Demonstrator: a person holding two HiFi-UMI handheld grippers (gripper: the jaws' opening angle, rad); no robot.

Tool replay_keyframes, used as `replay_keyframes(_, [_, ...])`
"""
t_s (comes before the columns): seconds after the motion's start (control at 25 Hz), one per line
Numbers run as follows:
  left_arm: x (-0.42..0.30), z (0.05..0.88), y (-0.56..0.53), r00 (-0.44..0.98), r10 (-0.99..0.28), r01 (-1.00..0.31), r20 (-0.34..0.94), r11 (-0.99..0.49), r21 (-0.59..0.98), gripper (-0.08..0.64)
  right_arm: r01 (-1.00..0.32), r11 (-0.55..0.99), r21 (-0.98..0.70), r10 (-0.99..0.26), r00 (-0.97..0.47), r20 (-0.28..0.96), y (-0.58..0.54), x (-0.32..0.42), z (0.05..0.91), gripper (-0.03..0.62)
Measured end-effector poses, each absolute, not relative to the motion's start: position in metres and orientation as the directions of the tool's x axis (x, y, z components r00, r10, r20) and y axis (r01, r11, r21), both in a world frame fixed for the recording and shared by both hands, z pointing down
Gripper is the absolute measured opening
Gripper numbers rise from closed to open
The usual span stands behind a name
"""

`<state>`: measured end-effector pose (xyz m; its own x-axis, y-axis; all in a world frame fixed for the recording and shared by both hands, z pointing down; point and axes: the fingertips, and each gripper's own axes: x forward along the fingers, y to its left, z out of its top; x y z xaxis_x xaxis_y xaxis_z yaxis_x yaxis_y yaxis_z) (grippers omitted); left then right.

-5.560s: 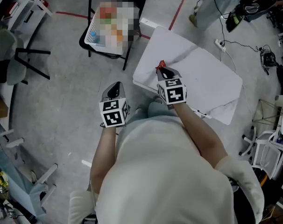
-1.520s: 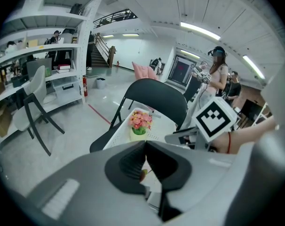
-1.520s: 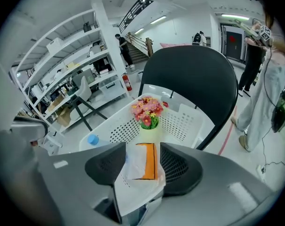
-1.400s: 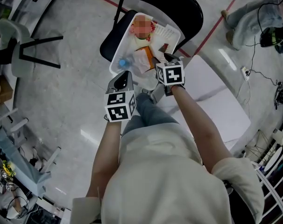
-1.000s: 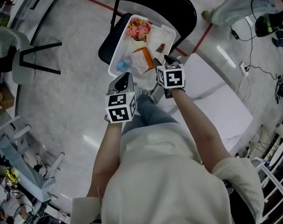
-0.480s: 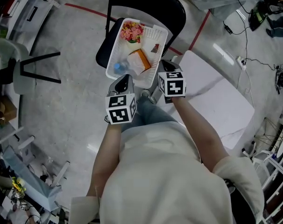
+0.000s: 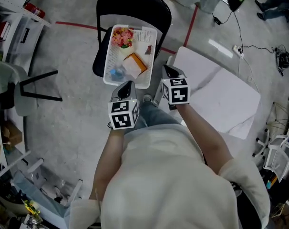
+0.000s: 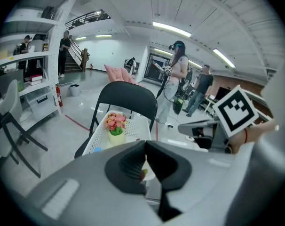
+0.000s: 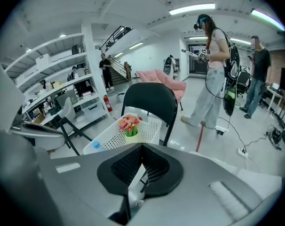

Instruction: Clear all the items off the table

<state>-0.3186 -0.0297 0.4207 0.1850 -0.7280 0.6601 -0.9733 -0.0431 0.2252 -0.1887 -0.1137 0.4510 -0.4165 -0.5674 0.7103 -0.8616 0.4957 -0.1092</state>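
Basket (image 7: 147, 34): perforated white plastic, rectangular | left gripper (image 7: 128, 84), right gripper (image 7: 169, 70): fingers together, empty

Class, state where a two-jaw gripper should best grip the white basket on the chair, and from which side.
Probably the basket by its thin long-side rim, from above, jaws straddling the wall: it sits upright and open-topped, its body too wide to span.

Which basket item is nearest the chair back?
The potted pink flowers, in the basket's far corner; the orange box and blue-capped bottle lie nearer the person.
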Motion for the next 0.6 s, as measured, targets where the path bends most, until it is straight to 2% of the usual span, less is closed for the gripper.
replay_keyframes(0.6, [-0.298,0.404,0.008,0.374,-0.676,-0.927,0.635,-0.304,0.221,0.009,-0.96,0.256,-0.112,-0.674,-0.26,0.691,-0.028,-0.142,0.428,-0.002])
